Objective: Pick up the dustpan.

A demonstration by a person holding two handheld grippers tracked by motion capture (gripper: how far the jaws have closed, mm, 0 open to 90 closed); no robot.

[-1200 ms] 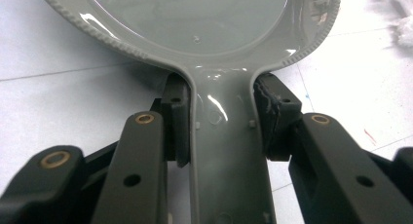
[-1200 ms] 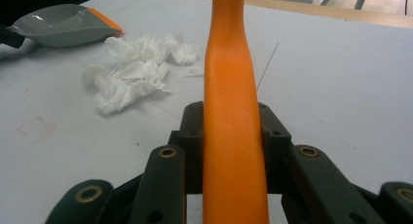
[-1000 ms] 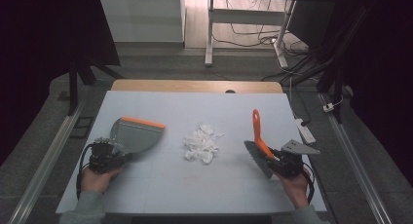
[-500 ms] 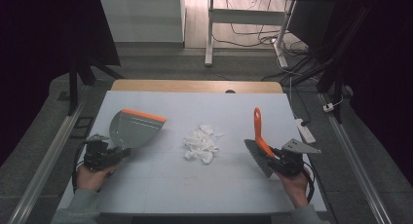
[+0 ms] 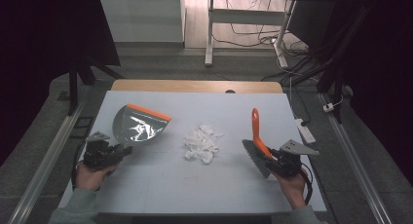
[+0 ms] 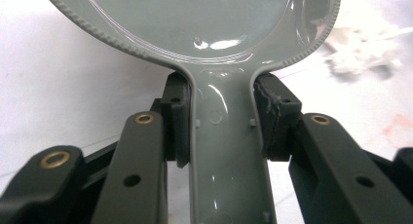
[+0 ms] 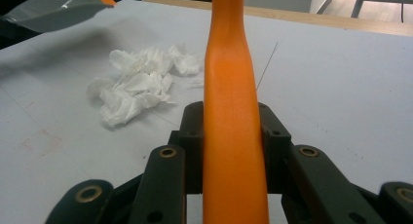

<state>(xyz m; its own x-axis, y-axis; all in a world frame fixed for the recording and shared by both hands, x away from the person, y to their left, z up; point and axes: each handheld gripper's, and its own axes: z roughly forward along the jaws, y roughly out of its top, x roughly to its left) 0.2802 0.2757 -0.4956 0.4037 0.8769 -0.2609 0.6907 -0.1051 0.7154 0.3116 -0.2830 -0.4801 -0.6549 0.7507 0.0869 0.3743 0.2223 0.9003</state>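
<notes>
The left hand-held gripper (image 5: 122,150), clenched on the dustpan (image 5: 139,124), has tilted it up since 1 second ago. The right hand-held gripper (image 5: 271,155) grips the brush (image 5: 256,136) — both flank the tissue scraps (image 5: 200,142), so sweeping looks imminent

The pale blue-grey tabletop (image 5: 204,185) is a flat rectangular sheet laid over a light wooden board (image 5: 195,85), whose far edge shows as a tan strip with a small dark notch. Near the middle of the tabletop lies a loose heap of crumpled white tissue paper scraps (image 5: 200,143), resting directly on the surface. In the right gripper view faint thin lines and a pale reddish smudge (image 7: 41,141) mark the sheet near the scraps.
</notes>
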